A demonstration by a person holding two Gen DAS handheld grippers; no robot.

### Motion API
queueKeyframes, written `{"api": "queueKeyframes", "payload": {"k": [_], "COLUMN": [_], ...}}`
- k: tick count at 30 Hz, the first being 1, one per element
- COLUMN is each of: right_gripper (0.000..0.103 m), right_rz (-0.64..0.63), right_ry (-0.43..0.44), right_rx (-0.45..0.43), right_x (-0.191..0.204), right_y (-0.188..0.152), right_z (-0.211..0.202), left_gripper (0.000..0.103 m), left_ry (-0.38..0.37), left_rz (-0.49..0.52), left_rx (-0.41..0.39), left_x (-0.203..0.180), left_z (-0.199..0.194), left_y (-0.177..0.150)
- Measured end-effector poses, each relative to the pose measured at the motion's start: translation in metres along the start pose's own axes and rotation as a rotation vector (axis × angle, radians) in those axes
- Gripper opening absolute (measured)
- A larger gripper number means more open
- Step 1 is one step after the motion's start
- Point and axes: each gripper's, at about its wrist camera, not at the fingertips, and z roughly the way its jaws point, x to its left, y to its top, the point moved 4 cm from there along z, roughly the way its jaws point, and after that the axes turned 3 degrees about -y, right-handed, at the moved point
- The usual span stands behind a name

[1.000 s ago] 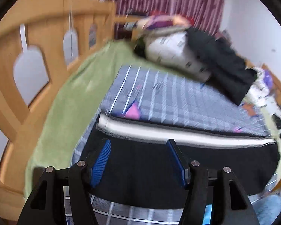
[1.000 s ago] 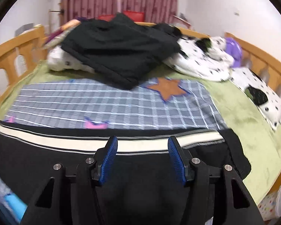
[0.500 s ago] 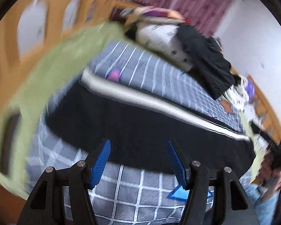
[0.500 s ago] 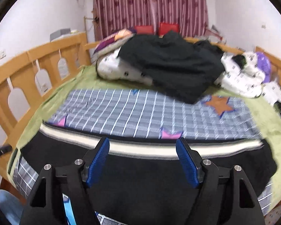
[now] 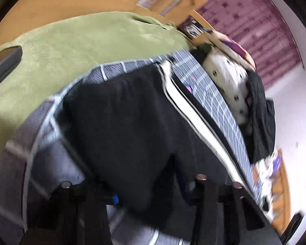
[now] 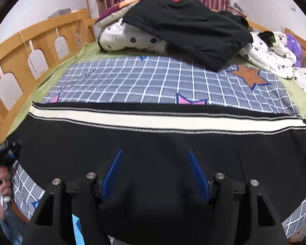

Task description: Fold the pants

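Black pants [image 6: 153,140] with a white side stripe [image 6: 165,121] lie flat across the near part of the bed. My right gripper [image 6: 155,170] is open and hovers just above the black cloth at its middle. In the left wrist view the pants [image 5: 122,118] fill the centre, tilted. My left gripper [image 5: 149,185] is at the pants' left end, and black cloth lies between its jaws and hides the fingertips. That gripper also shows in the right wrist view [image 6: 2,155] at the far left edge of the pants.
A grey checked sheet [image 6: 153,81] lies on a green blanket [image 5: 61,47]. Pillows [image 6: 130,38] and a black garment [image 6: 189,26] are piled at the bed's far end. A wooden rail [image 6: 26,51] runs along the left side.
My left gripper has swung down and rolled onto the pants' left end, so cloth now covers its fingers. My right gripper has lowered slightly over the pants' middle.
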Motion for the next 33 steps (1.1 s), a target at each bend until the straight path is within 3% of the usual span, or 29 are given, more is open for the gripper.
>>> {"api": "queueKeyframes", "payload": {"k": [3,5,7,9,12,15,19,22,24,27,29,33], "right_gripper": [0.065,0.065,0.065,0.065,0.065,0.065,0.065,0.065,0.065,0.065,0.065,0.065], "right_rz": [0.001,-0.004,-0.005,0.004,0.049,0.145,0.239,0.263,0.25,0.252,0.284,0.364], "right_ry": [-0.004,-0.017,-0.027,-0.063,-0.096,-0.103,-0.105,-0.126,-0.174,-0.207,-0.216,-0.24], "right_rx": [0.019,-0.005,-0.028,-0.05,-0.06,-0.064,-0.057,-0.07,-0.07,-0.068,-0.075,-0.11], "right_x": [-0.005,-0.013,-0.02,-0.033,-0.063,-0.099,-0.139,-0.16,-0.174,-0.192,-0.206,-0.236], "right_y": [-0.002,-0.003,-0.006,-0.011,-0.022,-0.033,-0.045,-0.053,-0.059,-0.067,-0.073,-0.083], "right_z": [0.0,-0.008,-0.016,-0.026,-0.04,-0.053,-0.063,-0.069,-0.07,-0.073,-0.078,-0.094], "left_gripper": [0.027,0.023,0.02,0.015,0.01,0.01,0.009,0.009,0.009,0.009,0.009,0.01], "left_ry": [-0.009,0.02,0.087,0.205,0.31,0.323,0.226,0.176,0.141,0.054,-0.015,-0.054], "left_rz": [-0.091,-0.067,0.0,0.136,0.299,0.442,0.597,0.807,0.991,1.185,1.292,1.364], "left_rx": [-0.025,-0.029,-0.035,-0.066,-0.144,-0.191,-0.214,-0.203,-0.207,-0.165,-0.064,0.147], "left_x": [0.009,0.004,-0.008,-0.028,-0.068,-0.124,-0.206,-0.28,-0.331,-0.38,-0.405,-0.413], "left_z": [0.004,0.005,0.009,0.006,-0.008,-0.026,-0.039,-0.036,-0.03,-0.02,-0.003,0.043], "left_y": [0.008,0.008,0.006,0.004,0.002,-0.001,-0.019,-0.061,-0.109,-0.183,-0.249,-0.347]}}
